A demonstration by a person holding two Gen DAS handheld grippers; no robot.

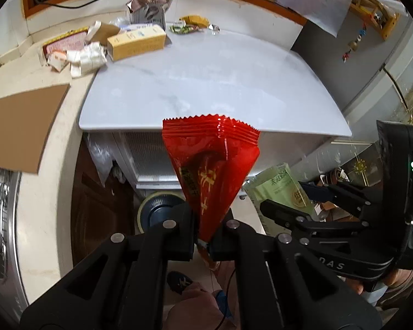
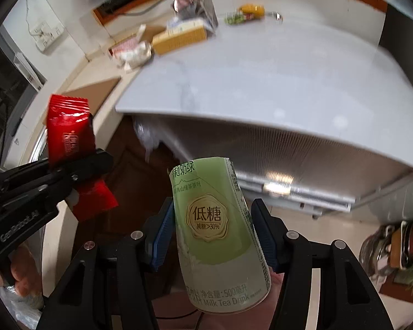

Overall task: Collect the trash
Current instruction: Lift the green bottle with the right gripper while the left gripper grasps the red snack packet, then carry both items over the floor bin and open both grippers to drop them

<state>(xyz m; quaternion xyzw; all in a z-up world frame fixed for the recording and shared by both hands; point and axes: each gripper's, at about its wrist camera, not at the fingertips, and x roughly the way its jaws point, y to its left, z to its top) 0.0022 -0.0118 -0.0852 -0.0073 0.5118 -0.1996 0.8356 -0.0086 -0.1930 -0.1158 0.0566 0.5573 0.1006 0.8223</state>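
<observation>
While both tilt steeply down off the counter (image 1: 212, 82), left claw (image 1: 202, 236) pinches a red snack wrapper (image 1: 209, 159). Right claw (image 2: 212, 233) clamps a green milk tea label (image 2: 220, 231), jaws wide.

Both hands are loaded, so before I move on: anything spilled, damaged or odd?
Nothing spilled. The red wrapper and green bottle are held off the table; leftover boxes and wrappers clutter its far edge.

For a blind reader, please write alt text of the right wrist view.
The right gripper holds a green milk tea bottle before a white table. At left, the left gripper pinches a red snack wrapper; boxes and wrappers litter the table's far end.
</observation>
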